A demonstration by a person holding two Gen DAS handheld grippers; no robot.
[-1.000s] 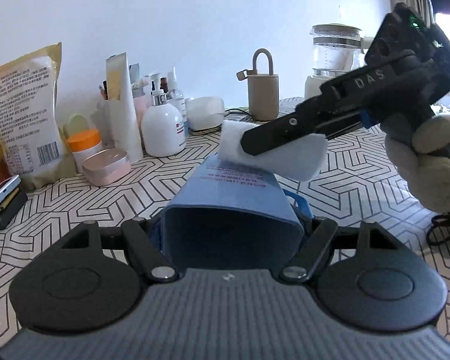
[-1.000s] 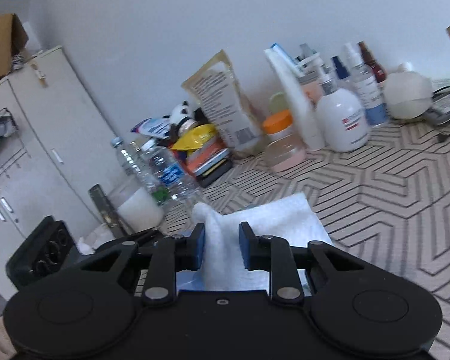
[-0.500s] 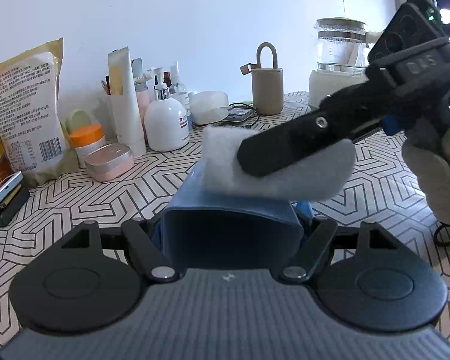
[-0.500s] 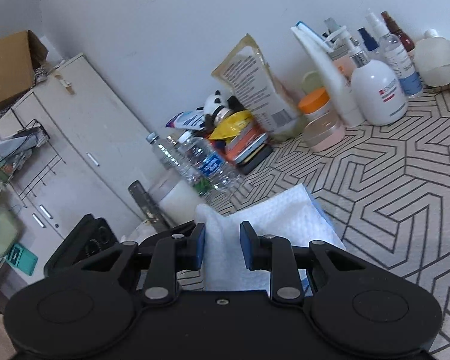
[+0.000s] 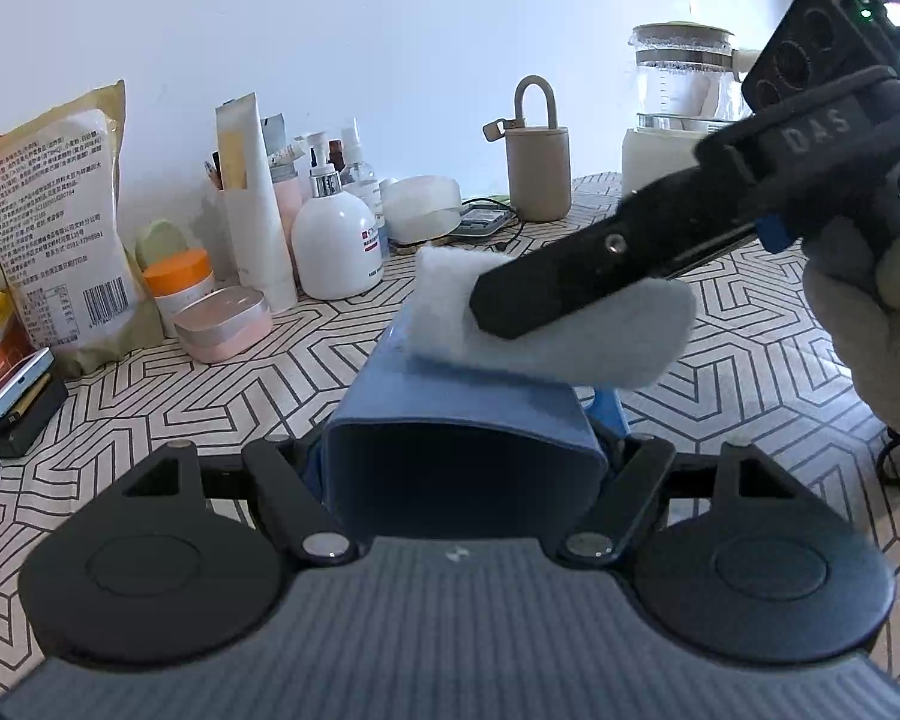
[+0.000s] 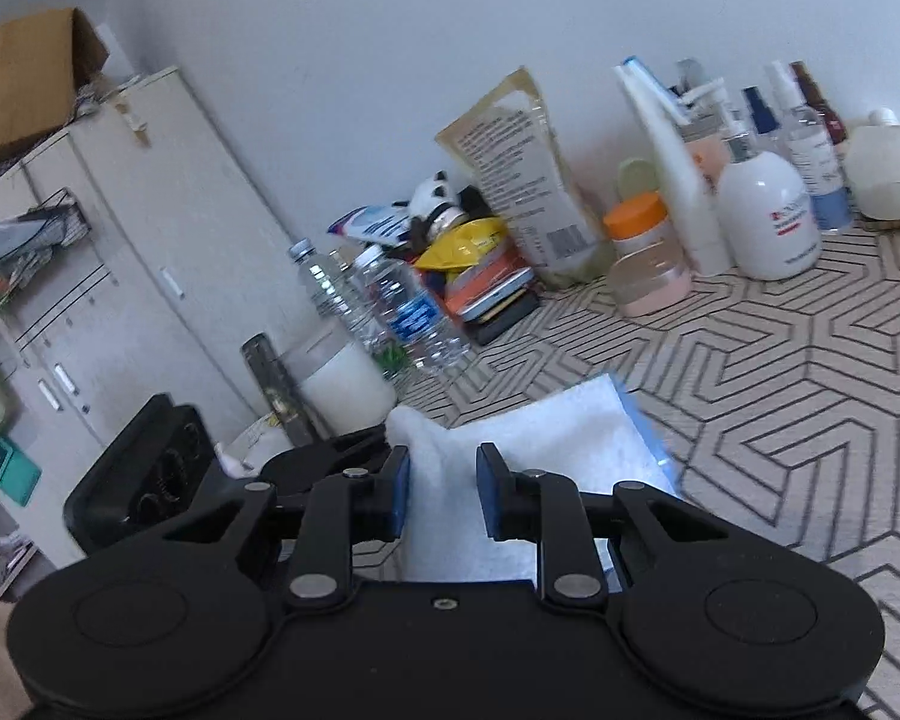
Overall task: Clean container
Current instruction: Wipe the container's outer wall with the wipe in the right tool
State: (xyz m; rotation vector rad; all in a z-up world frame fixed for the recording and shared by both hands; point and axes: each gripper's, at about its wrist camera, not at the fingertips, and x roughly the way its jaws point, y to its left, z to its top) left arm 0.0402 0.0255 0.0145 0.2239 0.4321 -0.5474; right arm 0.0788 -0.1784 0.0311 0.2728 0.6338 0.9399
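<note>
Left gripper (image 5: pixel 459 450) is clamped on the blue container (image 5: pixel 462 420), jaws pressed to both its side walls, open mouth facing the camera, body lying lengthwise and pointing away over the patterned tabletop (image 5: pixel 210 372). Right gripper (image 6: pixel 443 495) is nearly closed and pinches a folded white cloth (image 6: pixel 546 438) between its blue pads (image 6: pixel 397 498); its jaws have just been closing a bit further on the cloth. In the left wrist view the right gripper comes in from the right, held by a gloved hand (image 5: pixel 870 330), and the cloth lies flat on the upper side of the container, towards its far end, touching it. In the right wrist view a blue edge of the container shows just beside the cloth on the right. Behind, along the wall: a tan printed pouch (image 5: pixel 48 222), a white pump bottle (image 5: pixel 337 240), an orange-lidded jar (image 5: pixel 177 282), a pink tin (image 5: pixel 225 321), a beige canister with loop handle (image 5: pixel 537 171), a glass kettle (image 5: pixel 681 102). Right wrist view also shows water bottles (image 6: pixel 390 306) and a white cabinet (image 6: pixel 120 252) at left.
</note>
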